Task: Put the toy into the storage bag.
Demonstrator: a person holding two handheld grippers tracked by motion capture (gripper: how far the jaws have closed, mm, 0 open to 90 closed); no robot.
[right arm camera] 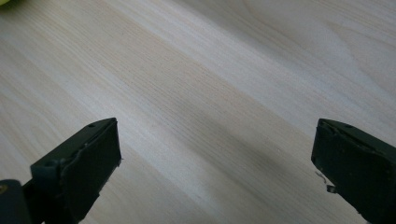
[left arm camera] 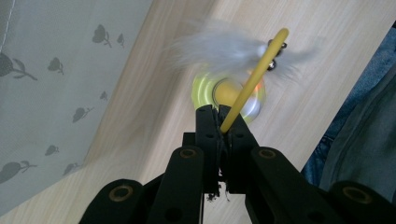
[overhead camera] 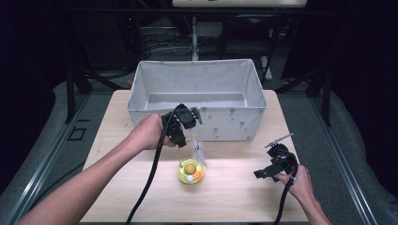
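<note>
A cat toy stands on the wooden table (overhead camera: 234,197): a round yellow base (overhead camera: 190,171) with a thin yellow stem (overhead camera: 191,137) arching up to a white feather (overhead camera: 199,153). My left gripper (overhead camera: 182,142) hangs just above the base, shut on the stem. In the left gripper view the jaws (left arm camera: 218,114) pinch the stem (left arm camera: 252,77), with the blurred feather (left arm camera: 219,49) and small bells at its tip over the base (left arm camera: 228,93). My right gripper (overhead camera: 264,173) rests low at the table's right, open, with bare wood between its fingers (right arm camera: 84,158).
A grey fabric box (overhead camera: 197,119) with a printed pattern stands open-topped at the back of the table, right behind the left hand. Its wall (left arm camera: 56,84) lies close beside the left gripper. Dark frames and cables stand beyond the table.
</note>
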